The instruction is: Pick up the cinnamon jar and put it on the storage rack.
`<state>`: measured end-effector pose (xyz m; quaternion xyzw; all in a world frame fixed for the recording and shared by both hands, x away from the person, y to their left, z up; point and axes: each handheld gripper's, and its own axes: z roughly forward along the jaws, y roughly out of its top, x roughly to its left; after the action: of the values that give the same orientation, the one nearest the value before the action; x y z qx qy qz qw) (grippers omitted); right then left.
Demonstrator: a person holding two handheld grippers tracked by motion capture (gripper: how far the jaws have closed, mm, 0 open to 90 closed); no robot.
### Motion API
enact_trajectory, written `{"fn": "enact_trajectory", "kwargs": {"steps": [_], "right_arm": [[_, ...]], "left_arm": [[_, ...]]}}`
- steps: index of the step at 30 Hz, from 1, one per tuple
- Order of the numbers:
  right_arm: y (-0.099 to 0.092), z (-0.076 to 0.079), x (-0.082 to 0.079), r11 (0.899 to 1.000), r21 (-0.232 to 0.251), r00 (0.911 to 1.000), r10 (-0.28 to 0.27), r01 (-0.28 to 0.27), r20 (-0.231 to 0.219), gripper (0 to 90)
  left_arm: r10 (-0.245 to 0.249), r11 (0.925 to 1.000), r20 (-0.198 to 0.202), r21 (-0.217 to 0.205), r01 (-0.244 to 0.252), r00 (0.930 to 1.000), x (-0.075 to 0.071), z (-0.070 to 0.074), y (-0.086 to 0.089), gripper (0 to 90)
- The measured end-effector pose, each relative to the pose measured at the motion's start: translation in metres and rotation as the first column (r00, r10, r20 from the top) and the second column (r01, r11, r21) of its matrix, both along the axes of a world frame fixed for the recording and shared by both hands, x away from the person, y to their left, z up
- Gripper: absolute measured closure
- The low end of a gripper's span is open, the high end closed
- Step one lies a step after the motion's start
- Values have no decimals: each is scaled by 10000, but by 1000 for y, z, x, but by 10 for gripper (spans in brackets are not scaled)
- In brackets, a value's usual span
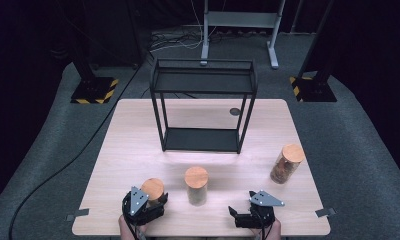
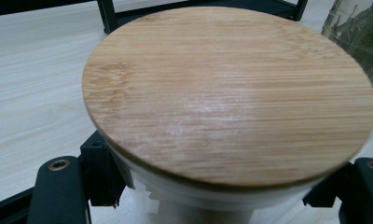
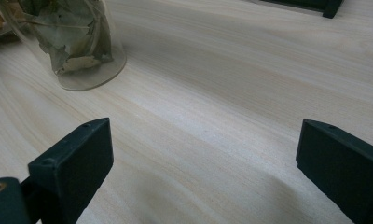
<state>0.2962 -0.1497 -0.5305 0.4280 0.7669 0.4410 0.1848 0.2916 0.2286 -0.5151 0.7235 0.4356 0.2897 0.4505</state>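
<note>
1. Left gripper [image 1: 149, 206], near the table's [image 1: 138, 150] front-left corner: we find its jaws clamped on the body of a jar with a bamboo lid [image 1: 153, 188]. In the left gripper view the lid [image 2: 229, 91] lies directly over the jaws, so the jar stands between them, long axis upright.
2. Jar count, left to right: three, each with a bamboo lid. The gripped one by the front edge; a second jar [image 1: 196, 185] standing free at front-centre; a third jar [image 1: 287, 164] toward the right edge, tilted as far as we can tell, with brownish contents.
3. One black two-shelf rack [image 1: 203, 107] stands behind them at the middle of the table, toward the far edge. We judge any placing move runs forward and away from the left gripper, the nearer hand to that jar.
4. Right gripper [image 1: 248, 214], near the front edge right of centre: jaws wide, nothing between them, bare wood below. The right gripper view has a leaf-filled glass jar [image 3: 70, 42] ahead.
</note>
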Motion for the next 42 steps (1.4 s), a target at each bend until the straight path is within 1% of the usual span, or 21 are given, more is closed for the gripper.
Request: {"fn": "enact_trajectory", "kwargs": {"steps": [5,15,21,35,38,42], "right_arm": [[0,0,0,10000,2,10000,21,-21,-2,31],[0,0,0,10000,20,10000,39,-39,-39,31],[0,0,0,10000,25,10000,44,-44,-39,31],[0,0,1,9999,29,9999,123,-122,-96,32],[0,0,1,9999,7,9999,131,-131,-91,31],[0,0,1,9999,-7,9999,109,-109,-83,32]], "left_arm": [[-56,10000,34,53,56,10000,3,2,-2,250],[-85,10000,179,-33,85,9998,9,8,-3,250],[-141,9999,304,49,140,9994,14,12,-4,250],[-242,9996,362,-102,246,9991,21,18,-5,250],[-276,9995,355,-108,280,9990,23,19,-5,250],[-309,9995,341,-3,309,9989,26,20,-5,250]]}}
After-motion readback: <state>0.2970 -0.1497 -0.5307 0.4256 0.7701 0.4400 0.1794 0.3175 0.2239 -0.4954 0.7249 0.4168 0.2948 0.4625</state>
